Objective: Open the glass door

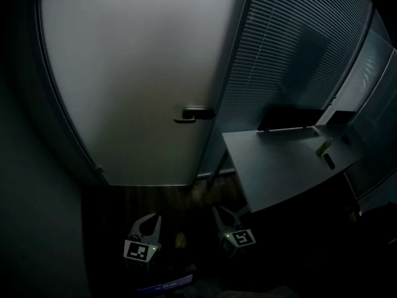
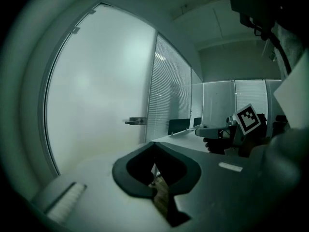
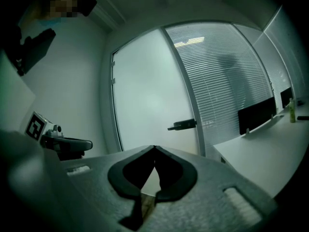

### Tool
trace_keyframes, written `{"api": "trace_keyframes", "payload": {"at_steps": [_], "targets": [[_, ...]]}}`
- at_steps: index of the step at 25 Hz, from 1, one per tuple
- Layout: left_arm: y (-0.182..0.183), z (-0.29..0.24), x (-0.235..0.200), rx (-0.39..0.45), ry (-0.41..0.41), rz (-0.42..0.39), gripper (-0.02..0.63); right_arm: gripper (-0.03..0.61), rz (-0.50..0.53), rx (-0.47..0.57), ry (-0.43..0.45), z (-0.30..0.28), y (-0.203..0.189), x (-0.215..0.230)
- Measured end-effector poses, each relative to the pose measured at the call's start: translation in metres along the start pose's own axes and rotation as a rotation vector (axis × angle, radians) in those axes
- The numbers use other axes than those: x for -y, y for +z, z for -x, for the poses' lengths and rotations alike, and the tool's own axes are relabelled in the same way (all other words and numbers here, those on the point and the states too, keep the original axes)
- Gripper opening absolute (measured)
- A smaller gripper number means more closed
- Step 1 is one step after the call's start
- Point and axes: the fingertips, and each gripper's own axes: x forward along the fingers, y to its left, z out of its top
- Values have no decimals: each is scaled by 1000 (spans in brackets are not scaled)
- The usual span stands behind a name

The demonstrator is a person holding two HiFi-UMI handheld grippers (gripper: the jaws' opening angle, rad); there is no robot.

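**A:** Starting closest to us, what do we have in hand?

**B:** We hold the left gripper point(image 1: 151, 220) and the right gripper point(image 1: 218, 211) low over the dark floor point(image 1: 186, 194). They are side by side and apart from each other, and both point towards the door.

**A:** How do their jaws stand?

**B:** In the left gripper view we see the two jaws brought together with their tips touching and nothing between them. The right gripper view gives us the same: the tips meet and nothing is caught. Only floor shows through the hollow behind them.

**A:** What do we pass next?

**B:** On our right there is a pale desk point(image 1: 279, 163), with its near corner not far from the right gripper. A dark monitor point(image 1: 288, 118) stands along its far edge. The small things at its right end are too dim for us to name.

**A:** And the door itself?

**B:** The frosted glass door point(image 1: 136, 73) stands ahead of us, shut in its frame. Its dark lever handle point(image 1: 195, 113) sits at the door's right edge and lies level, pointing left. Both grippers are well apart from it. We can make out the hinges point(image 3: 112, 64) on the door's left side. Right of the door, a glass wall with slatted blinds point(image 1: 291, 48) runs on behind the desk.
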Motion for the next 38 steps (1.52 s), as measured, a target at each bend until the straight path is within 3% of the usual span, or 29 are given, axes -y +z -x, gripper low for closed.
{"api": "trace_keyframes", "payload": {"at_steps": [6, 13, 19, 34, 38], "targets": [[36, -40, -23, -1, 10, -69, 3, 3, -17, 11, 14, -45, 30, 13], [51, -109, -45, -8, -19, -113, 3, 2, -29, 19, -7, -94, 44, 55], [60, -157, -50, -28, -32, -198, 3, 2, -36, 24, -23, -120, 52, 91], [78, -238, -72, -70, -43, -324, 3, 2, -96, 33, -101, -149, 50, 155], [74, -273, -89, -98, -68, -418, 3, 2, -108, 33, -151, -164, 42, 181]]}}
